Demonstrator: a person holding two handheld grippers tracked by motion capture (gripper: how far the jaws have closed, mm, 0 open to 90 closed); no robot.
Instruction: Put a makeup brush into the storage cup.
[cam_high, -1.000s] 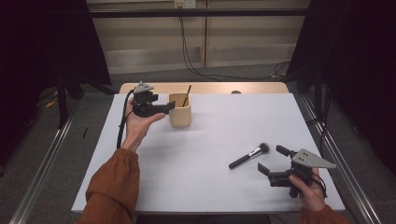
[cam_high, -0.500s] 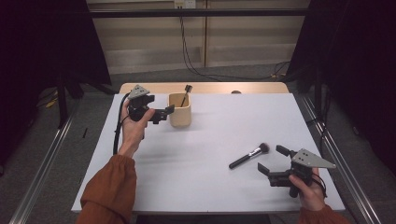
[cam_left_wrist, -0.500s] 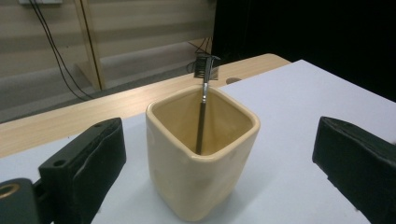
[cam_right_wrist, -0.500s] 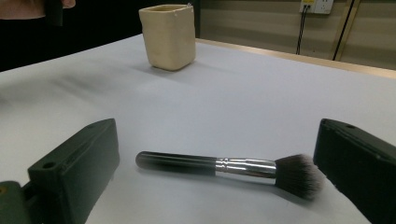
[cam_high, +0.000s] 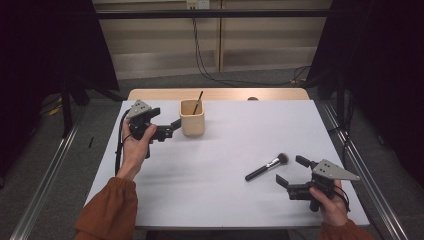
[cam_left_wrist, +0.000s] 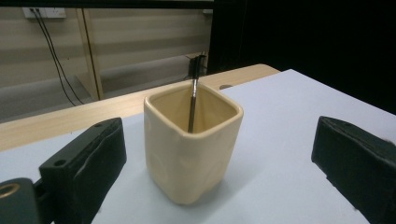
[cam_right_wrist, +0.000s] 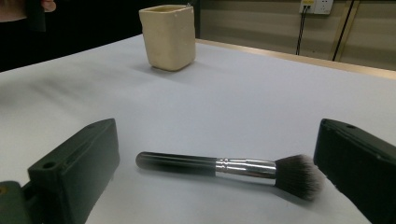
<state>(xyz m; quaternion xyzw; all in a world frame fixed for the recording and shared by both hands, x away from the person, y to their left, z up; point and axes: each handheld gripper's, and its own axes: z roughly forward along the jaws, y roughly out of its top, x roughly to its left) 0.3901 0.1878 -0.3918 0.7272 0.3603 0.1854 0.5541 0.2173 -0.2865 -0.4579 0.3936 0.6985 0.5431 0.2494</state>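
Your left tongs (cam_high: 172, 129) have just been opening and now stand spread wide, nothing pinched; the cream cup (cam_high: 192, 117) sits just ahead of their tips, apart from both jaws, upright on the white bench (cam_high: 225, 150). One thin dark-handled brush (cam_high: 198, 102) leans inside that cup. Your right tongs (cam_high: 290, 171) are spread as well, holding nothing. A makeup brush (cam_high: 267, 166) lies flat on the bench just beyond their jaws, bristles toward the right jaw, handle toward the left one. The cup stands well beyond it.
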